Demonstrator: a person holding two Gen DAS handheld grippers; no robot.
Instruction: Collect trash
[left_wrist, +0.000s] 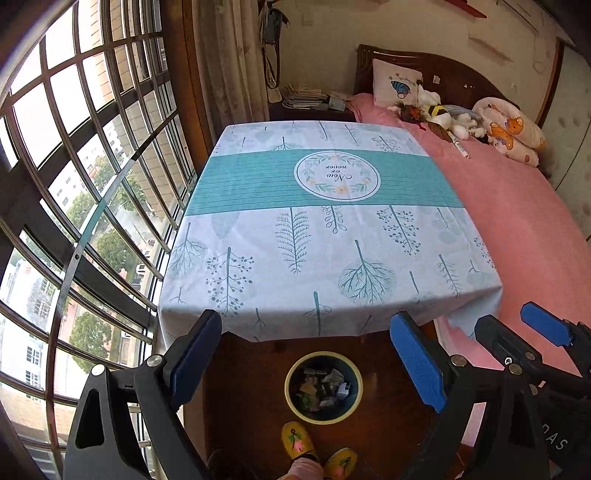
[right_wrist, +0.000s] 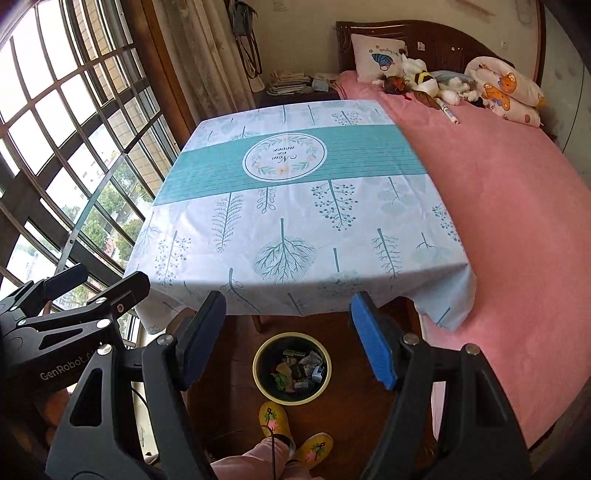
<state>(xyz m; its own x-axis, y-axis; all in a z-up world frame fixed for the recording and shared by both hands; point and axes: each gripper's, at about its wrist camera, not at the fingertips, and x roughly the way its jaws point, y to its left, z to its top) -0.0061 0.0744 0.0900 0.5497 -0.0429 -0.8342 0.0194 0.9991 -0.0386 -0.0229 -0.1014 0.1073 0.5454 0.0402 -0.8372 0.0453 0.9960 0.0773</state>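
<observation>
Trash (left_wrist: 323, 387) is seen gathered inside a round bin (left_wrist: 295, 404) with a pale yellow rim, which stands on the dark wooden floor (left_wrist: 388, 424) at the near edge of the table, just beyond a pair of yellow slippers (left_wrist: 297, 439). Crumpled paper and small wrappers can be made out in it, but no single piece can be identified with confidence. The patterned tablecloth (left_wrist: 332, 229) is shown bare of litter from near edge to far edge, so the collecting is judged to be finished or very nearly so; nothing left to pick up can be found on the table, on the floor in view, or on the pink bed (left_wrist: 517, 221) at the right.

The left gripper (left_wrist: 314, 362) is held with its jaws wide apart above the bin, and nothing is carried between them. The right gripper (right_wrist: 288, 336) is likewise spread and empty, held beside the left one.

The space under the table is hidden by the hanging cloth, and the floor at the near left and behind the person is cut off by the gripper bodies. The depth of the bin's contents cannot be judged.
</observation>
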